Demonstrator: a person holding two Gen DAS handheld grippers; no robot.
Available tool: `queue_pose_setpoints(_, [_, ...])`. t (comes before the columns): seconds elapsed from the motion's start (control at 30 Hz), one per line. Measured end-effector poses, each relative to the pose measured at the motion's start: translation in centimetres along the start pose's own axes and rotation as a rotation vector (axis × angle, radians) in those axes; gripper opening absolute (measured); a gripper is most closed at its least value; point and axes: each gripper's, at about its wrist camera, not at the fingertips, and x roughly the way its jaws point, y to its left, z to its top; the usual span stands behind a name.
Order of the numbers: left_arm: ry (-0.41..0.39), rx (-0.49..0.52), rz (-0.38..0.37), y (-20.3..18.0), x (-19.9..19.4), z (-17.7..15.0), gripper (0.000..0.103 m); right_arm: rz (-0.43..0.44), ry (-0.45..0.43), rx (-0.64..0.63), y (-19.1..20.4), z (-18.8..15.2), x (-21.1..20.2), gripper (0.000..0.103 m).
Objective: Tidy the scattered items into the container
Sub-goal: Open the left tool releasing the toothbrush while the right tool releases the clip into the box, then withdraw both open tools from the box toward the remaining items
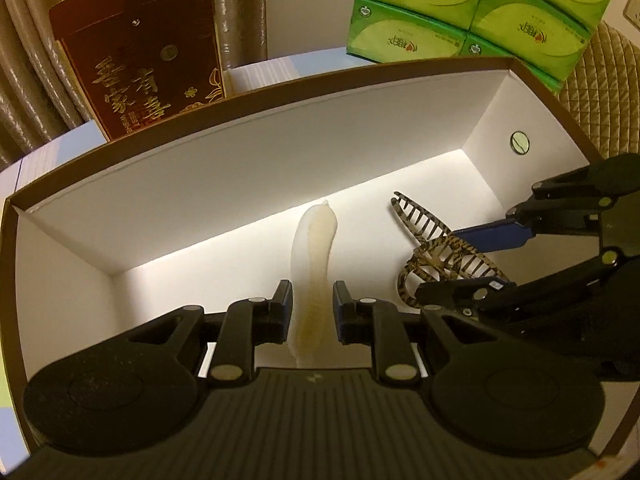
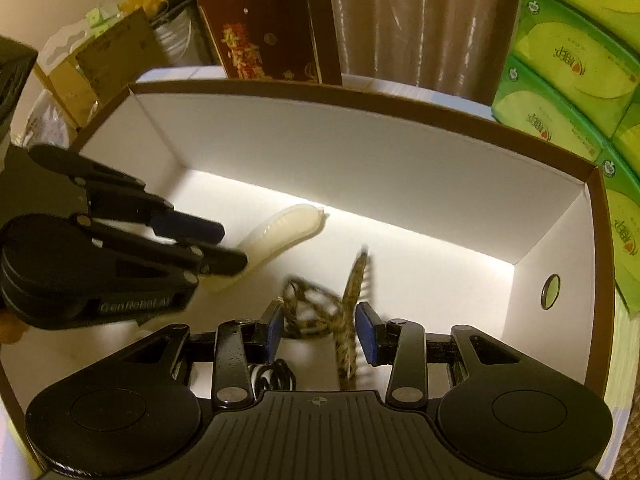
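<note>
From the left wrist view, a white-lined cardboard box (image 1: 248,184) with a brown rim is seen, and both grippers are lowered into it. A pale cream hair clip (image 1: 316,248) is clenched between the fingers of the left gripper (image 1: 313,310), its far end reaching towards the back wall. A leopard-print hair claw (image 1: 436,256) is gripped by the right gripper (image 1: 472,262) near the box's right end.

From the right wrist view, the patterned claw (image 2: 344,320) is clamped between the blue pads of the right gripper (image 2: 320,332), above the box floor (image 2: 420,280). The cream clip (image 2: 280,232) is held by the left gripper (image 2: 224,246) further left. A dark cable (image 2: 272,376) lies on the floor just below the fingers.
</note>
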Motion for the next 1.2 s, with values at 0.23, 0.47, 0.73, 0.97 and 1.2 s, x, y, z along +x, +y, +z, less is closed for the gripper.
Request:
queue_pose_setpoints(0.23, [0.004,-0.029,0.002,0.0,-0.6,-0.1,0.035,-0.034,-0.031,-0.021,0.2,0.1,-1.2,0.060])
queue_pose_setpoints(0.47, [-0.005,-0.033,0.029,0.2,-1.8,-0.8,0.057,-0.035,-0.057,-0.035,0.9,-0.9,-2.9,0.076])
queue_pose_setpoints(0.73, [-0.028,-0.032,0.057,-0.4,-4.3,-1.9,0.081,-0.076,-0.130,-0.061,2.3,-2.4,-5.2,0.101])
queue_pose_setpoints(0.97, [-0.052,-0.044,0.086,-1.3,-6.7,-2.8,0.089,-0.072,-0.146,-0.043,2.6,-3.4,-7.0,0.101])
queue_pose_setpoints(1.2, [-0.079,-0.065,0.116,-2.1,-9.3,-3.9,0.089,-0.065,-0.165,-0.013,3.0,-4.8,-9.1,0.101])
